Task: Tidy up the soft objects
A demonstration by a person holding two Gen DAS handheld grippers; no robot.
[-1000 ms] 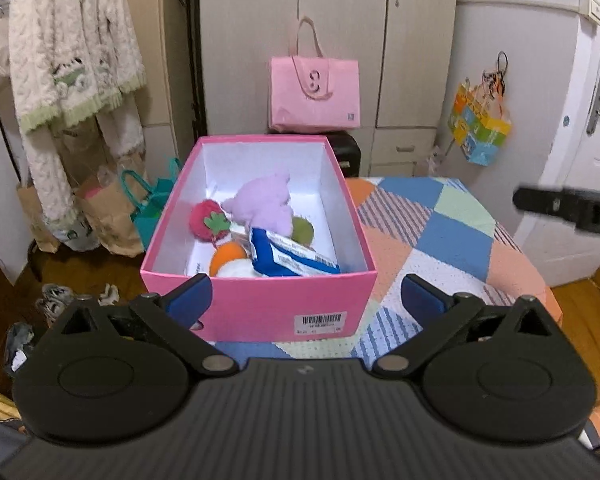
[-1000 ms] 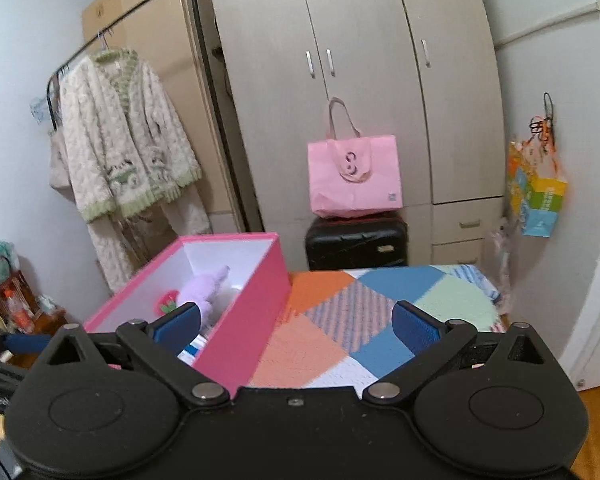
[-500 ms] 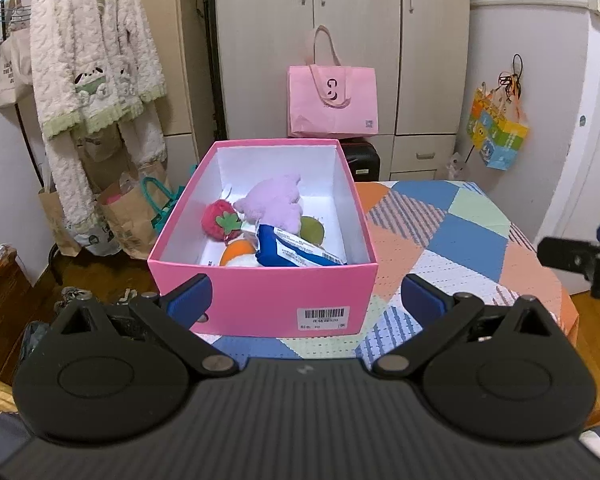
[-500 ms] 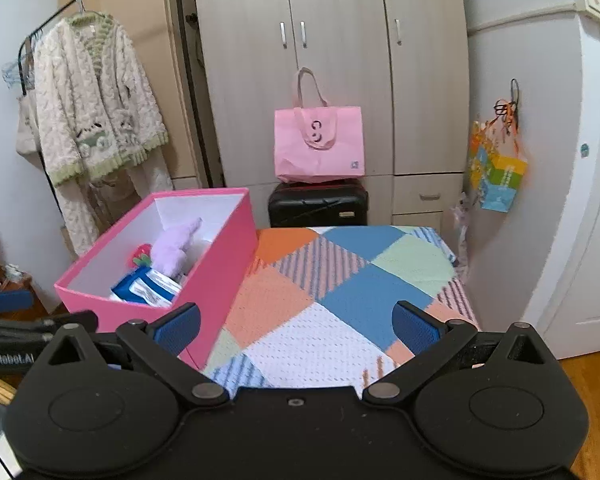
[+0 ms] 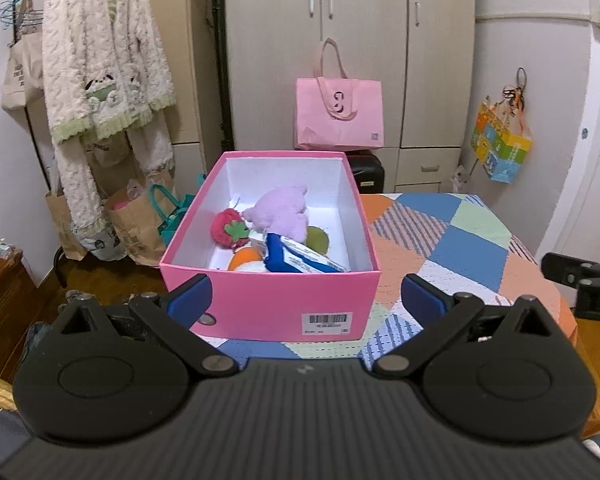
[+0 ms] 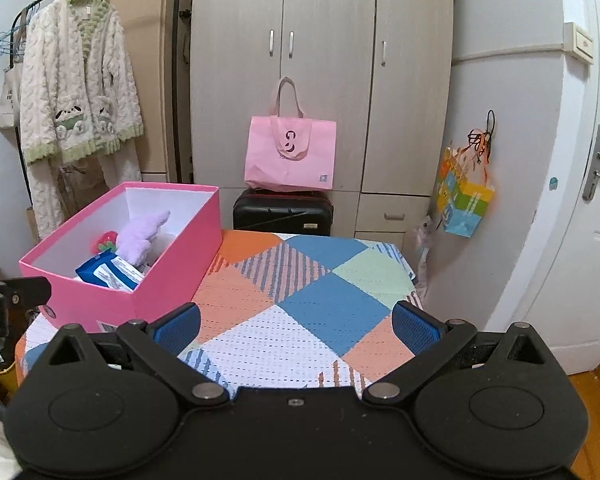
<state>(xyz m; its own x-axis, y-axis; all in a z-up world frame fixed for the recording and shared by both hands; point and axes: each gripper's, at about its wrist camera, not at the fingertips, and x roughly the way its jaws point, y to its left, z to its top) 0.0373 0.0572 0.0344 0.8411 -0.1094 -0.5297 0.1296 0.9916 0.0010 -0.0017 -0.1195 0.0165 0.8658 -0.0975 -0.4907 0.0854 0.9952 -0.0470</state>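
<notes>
A pink box (image 5: 284, 304) (image 6: 160, 288) stands on the left part of a table covered with a patchwork cloth (image 6: 300, 304). Inside lie a lilac plush (image 5: 282, 214) (image 6: 140, 236), a red strawberry toy (image 5: 230, 233), an orange-and-white soft ball (image 5: 246, 260), a green soft toy (image 5: 318, 238) and a blue-and-white packet (image 5: 300, 260) (image 6: 108, 272). My left gripper (image 5: 304, 298) is open, held back from the box's near wall. My right gripper (image 6: 296, 324) is open over the cloth, right of the box, with nothing between its fingers.
A wardrobe (image 6: 320, 60) stands behind the table, with a pink tote (image 6: 292, 154) on a black suitcase (image 6: 284, 212). A fleece robe (image 5: 104, 80) hangs on a rack at left above paper bags (image 5: 136, 220). A door (image 6: 580, 200) is at right.
Both grippers have pulled back and risen from the table. The box looks smaller and farther in both views. The contents of the box have not moved.
</notes>
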